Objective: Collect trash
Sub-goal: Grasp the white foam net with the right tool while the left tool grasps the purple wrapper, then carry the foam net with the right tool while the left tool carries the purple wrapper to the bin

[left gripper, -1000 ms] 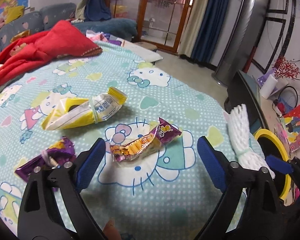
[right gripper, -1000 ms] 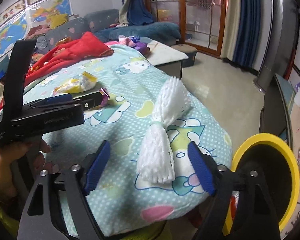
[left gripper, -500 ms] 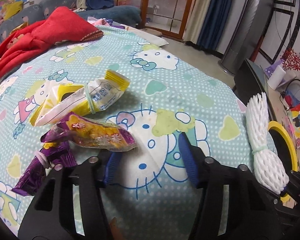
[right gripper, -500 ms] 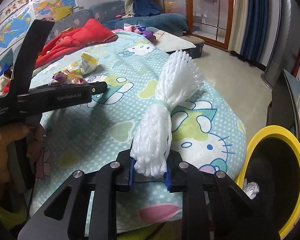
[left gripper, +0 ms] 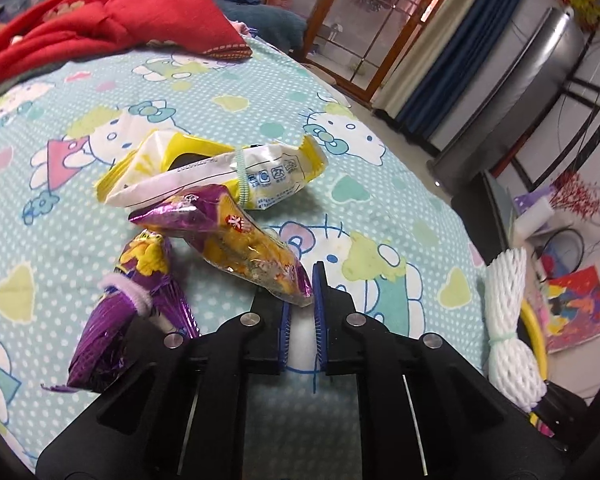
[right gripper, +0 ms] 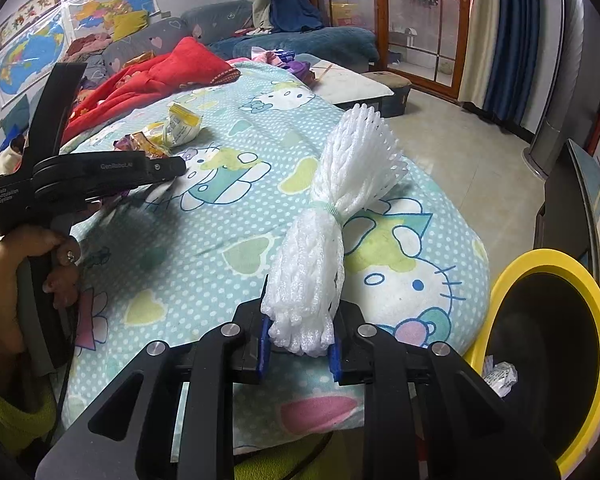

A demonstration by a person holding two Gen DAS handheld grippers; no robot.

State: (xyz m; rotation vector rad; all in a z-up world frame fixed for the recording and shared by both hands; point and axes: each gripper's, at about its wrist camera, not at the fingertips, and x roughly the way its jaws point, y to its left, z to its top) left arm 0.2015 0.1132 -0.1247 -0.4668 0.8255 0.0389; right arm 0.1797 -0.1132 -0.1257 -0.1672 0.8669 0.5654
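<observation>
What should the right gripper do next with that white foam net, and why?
Probably swing it right over the yellow-rimmed bin and release. The right gripper is already clamped on the foam net, and the bin sits open just beside it.

The near end of a purple and yellow snack wrapper (left gripper: 236, 252) is pinched between the closed blue pads of the left gripper (left gripper: 302, 300), its far end raised over the cartoon-print bedsheet (left gripper: 260, 128). A folded purple wrapper (left gripper: 128, 312) is seen just left, a yellow and white packet (left gripper: 220, 176) behind. A white foam net (left gripper: 508, 320) is seen at right.
</observation>
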